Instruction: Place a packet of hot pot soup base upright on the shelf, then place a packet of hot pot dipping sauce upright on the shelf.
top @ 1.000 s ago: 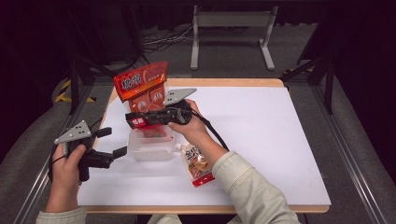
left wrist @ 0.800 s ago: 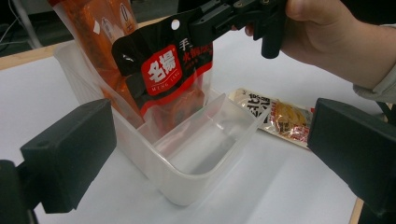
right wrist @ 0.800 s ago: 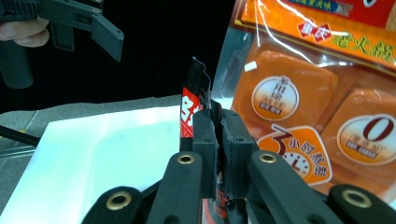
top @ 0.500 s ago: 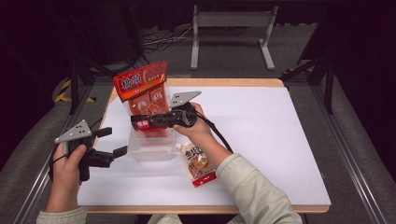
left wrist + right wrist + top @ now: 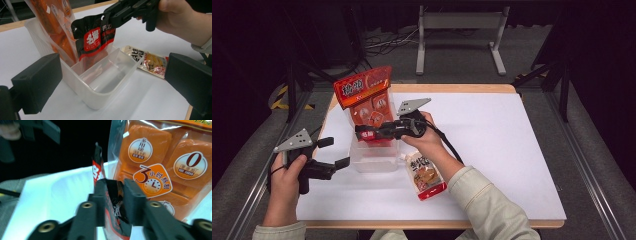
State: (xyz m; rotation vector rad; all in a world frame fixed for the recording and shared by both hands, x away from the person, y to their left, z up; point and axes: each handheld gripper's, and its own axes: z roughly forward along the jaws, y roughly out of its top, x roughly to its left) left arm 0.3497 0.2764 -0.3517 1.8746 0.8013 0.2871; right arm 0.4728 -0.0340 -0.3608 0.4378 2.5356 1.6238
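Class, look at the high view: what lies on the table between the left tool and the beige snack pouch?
The clear plastic container sits between the left tool and the beige snack pouch, as the high view shows.

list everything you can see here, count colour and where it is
clear plastic bin: 1, see-through, on the table between the two grippers
tall orange snack bag: 1, orange and red, standing upright at the bin's far end
black and red pouch: 1, black with a red label, lower end inside the bin, top between the right gripper's jaws
flat snack pouch: 1, beige with red ends, lying on the table beside the bin
table: 1, white top with a wooden edge
metal stand: 1, grey, on the floor beyond the table
left gripper: 1, black, jaws open and holding nothing, beside the bin
right gripper: 1, black, over the bin; jaws have just been opening, pouch between them
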